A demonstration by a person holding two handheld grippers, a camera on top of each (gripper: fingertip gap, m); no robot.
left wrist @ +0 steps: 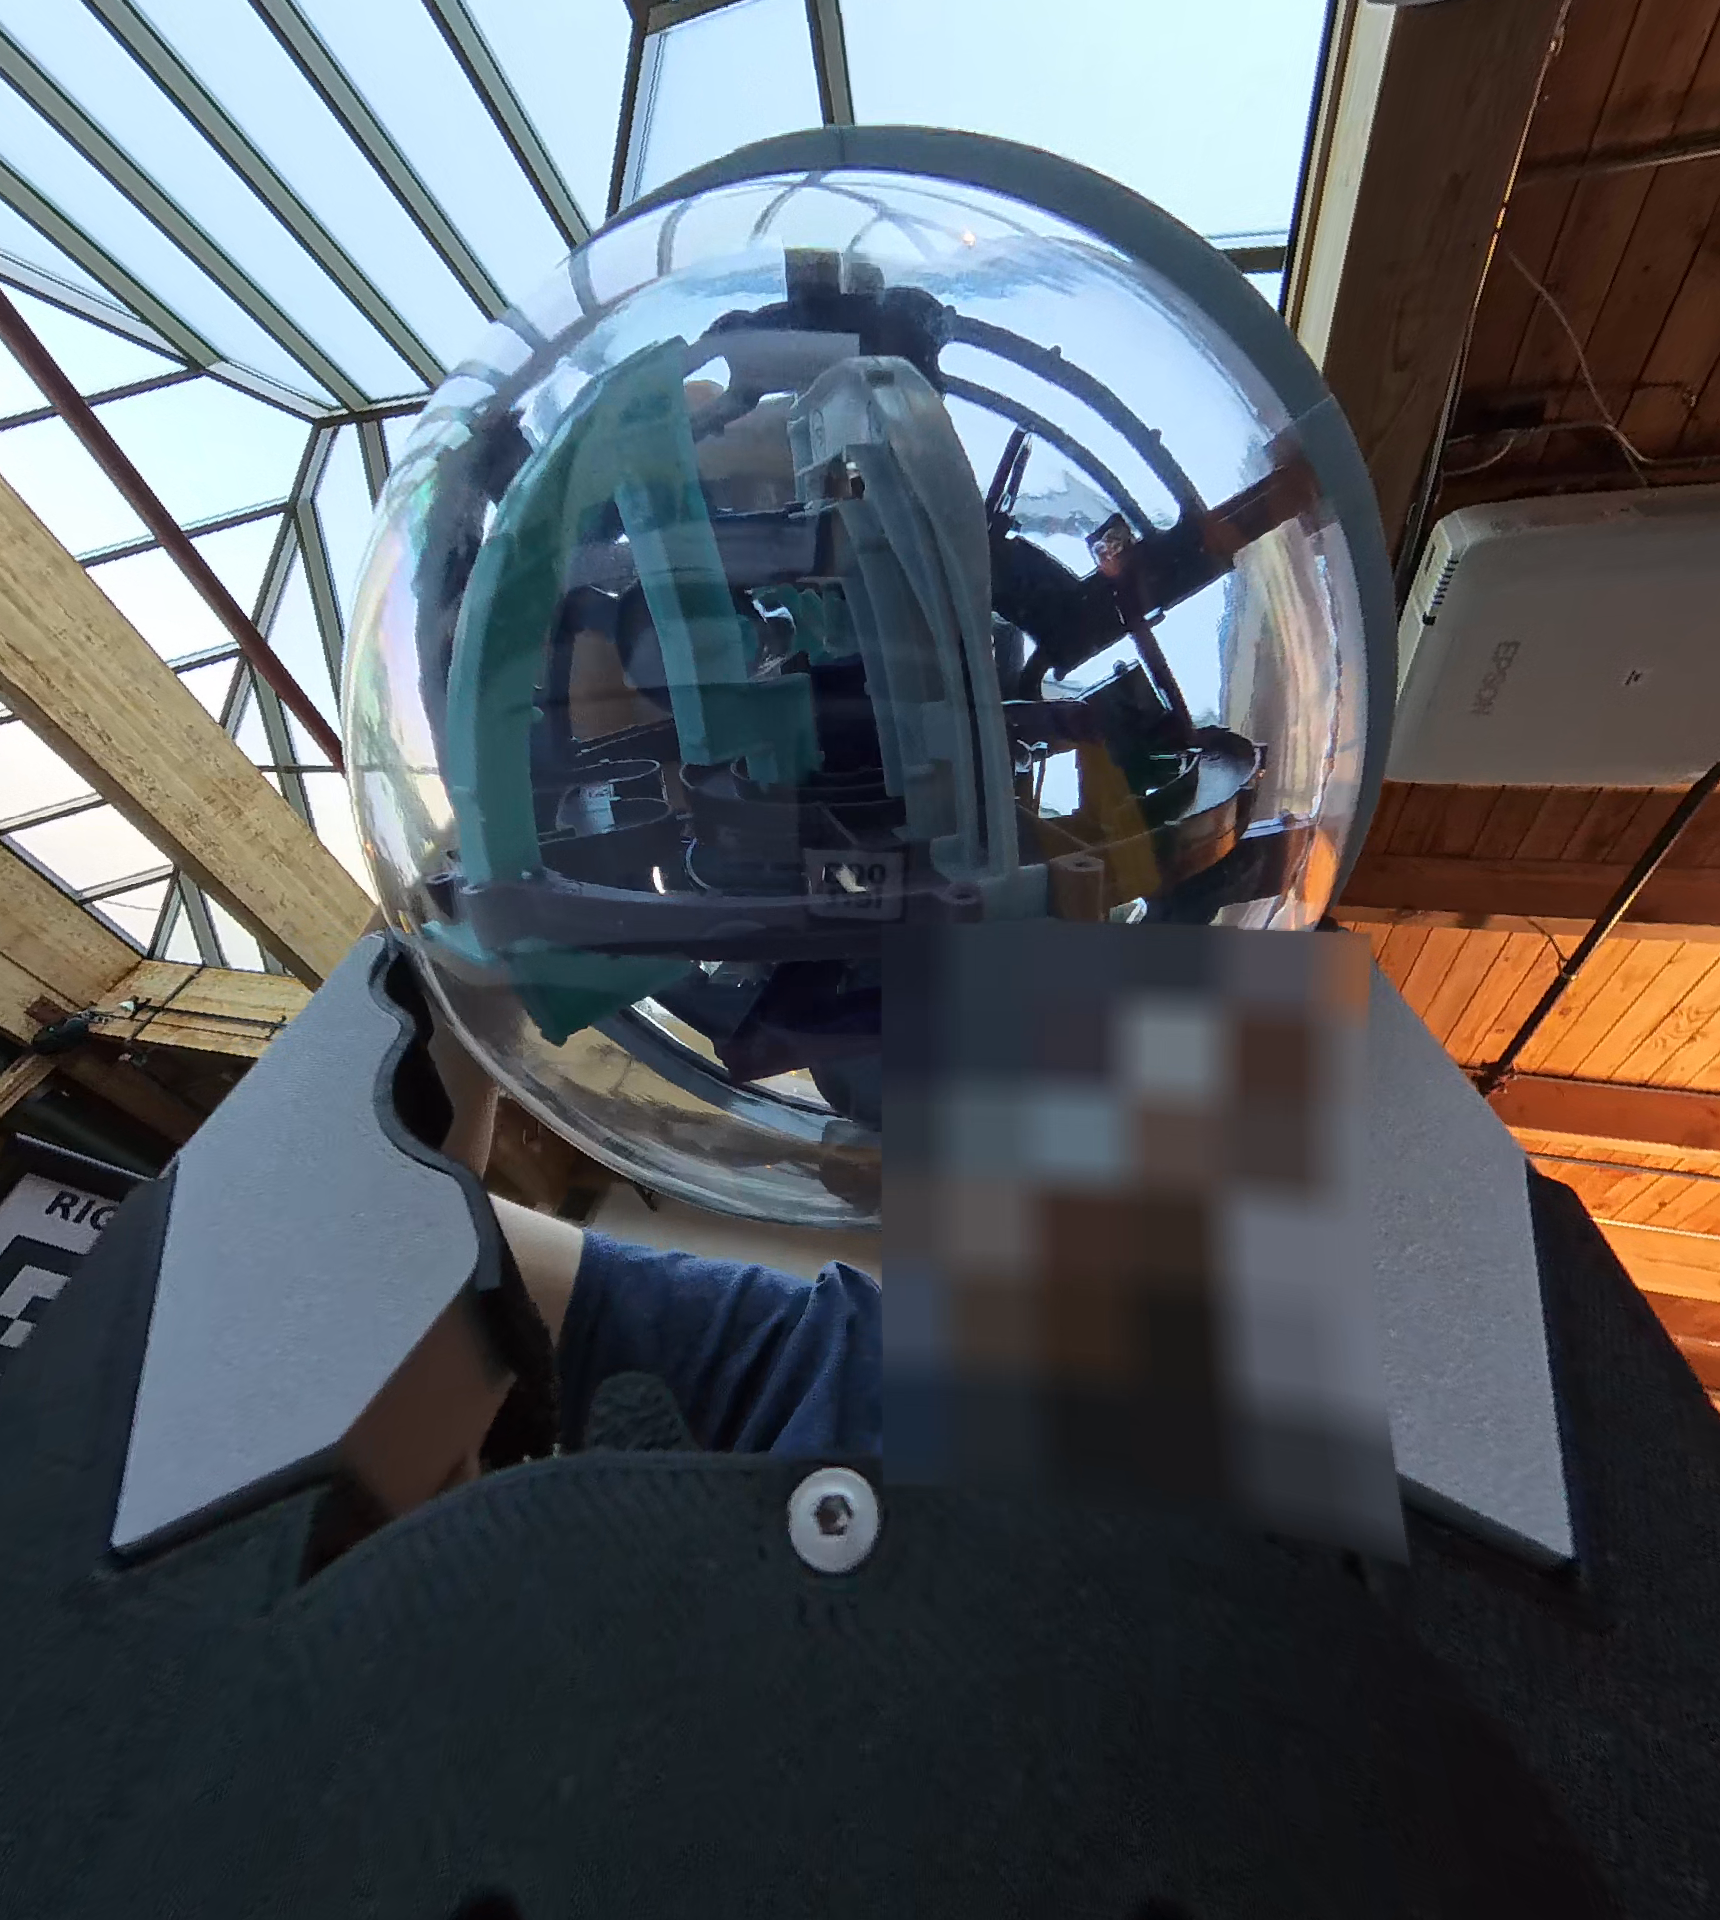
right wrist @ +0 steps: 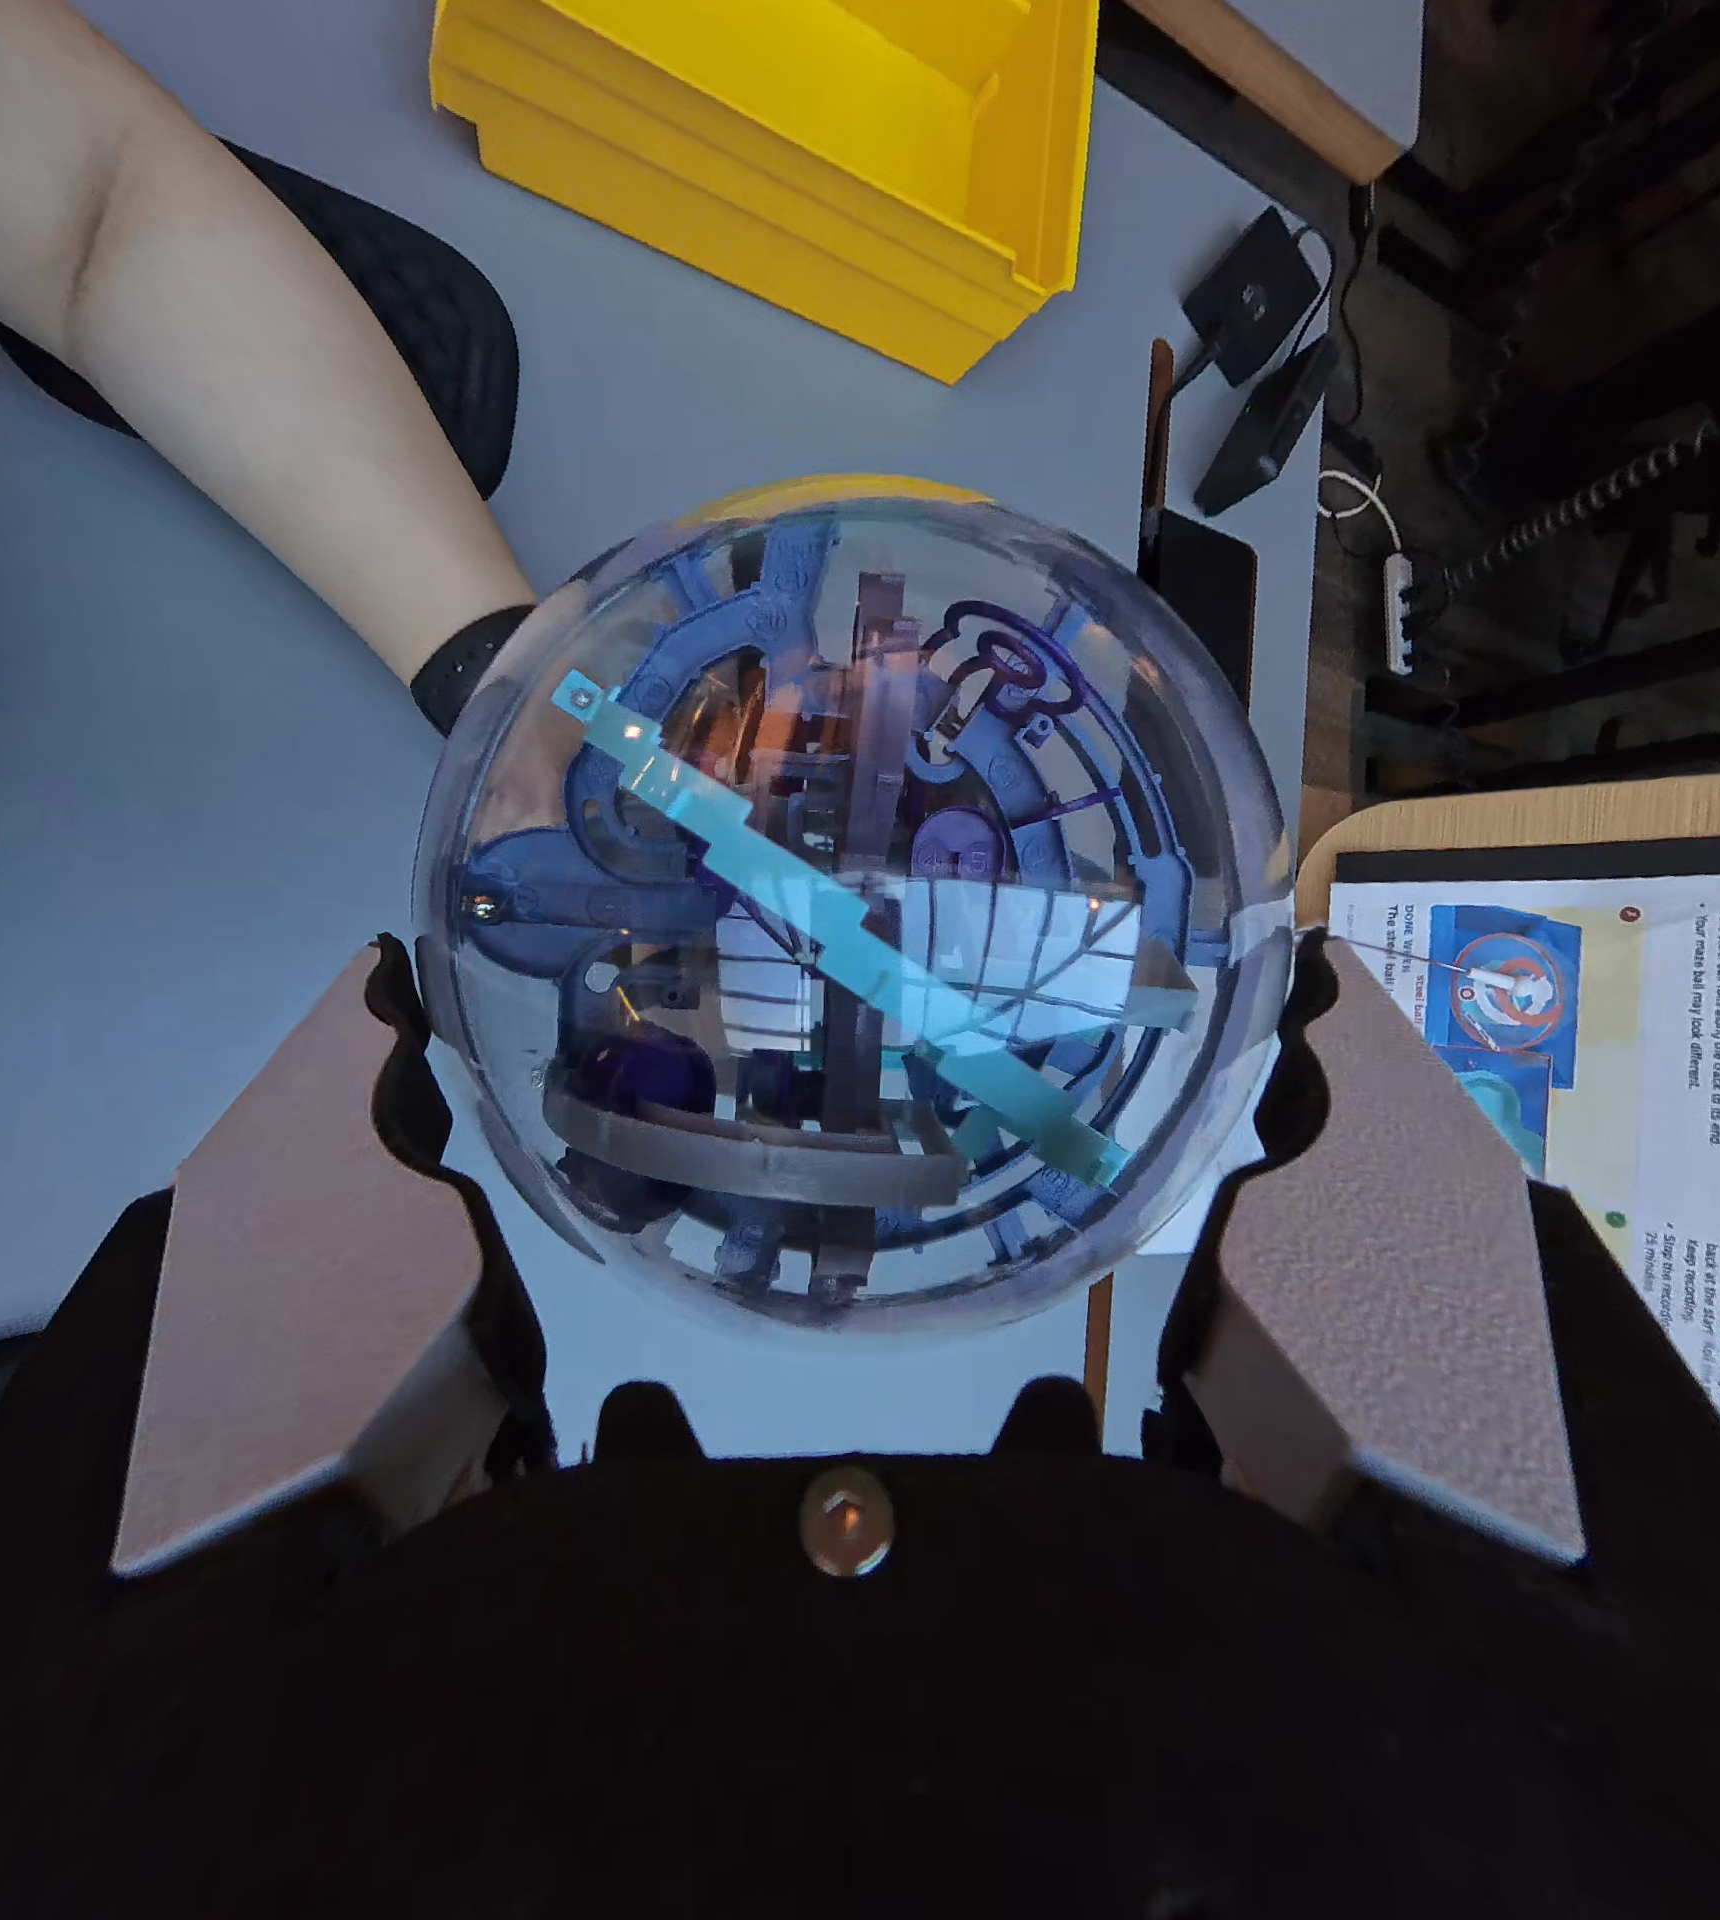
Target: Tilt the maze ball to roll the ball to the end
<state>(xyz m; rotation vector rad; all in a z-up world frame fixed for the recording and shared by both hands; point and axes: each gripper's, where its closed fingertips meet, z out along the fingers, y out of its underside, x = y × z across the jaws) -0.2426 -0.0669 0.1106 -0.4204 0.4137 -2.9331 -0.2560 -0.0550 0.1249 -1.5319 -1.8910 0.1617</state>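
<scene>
The maze ball (right wrist: 851, 914), a clear sphere with blue, teal and grey tracks inside, sits at frame centre in both views, held between the spread fingers of the right claw (right wrist: 851, 940) and the left claw (left wrist: 877, 935), each clamped on its sides. The right wrist view alone shows the small steel ball (right wrist: 485, 911) at the sphere's left edge, the grey counter (right wrist: 212, 831), a yellow bin (right wrist: 783, 156) at top and a forearm (right wrist: 212, 343) at upper left. The left wrist view alone shows skylight (left wrist: 212, 260) and wooden ceiling (left wrist: 1614, 260).

Bright skylight (left wrist: 212, 260) daylight, fisheye edges
</scene>
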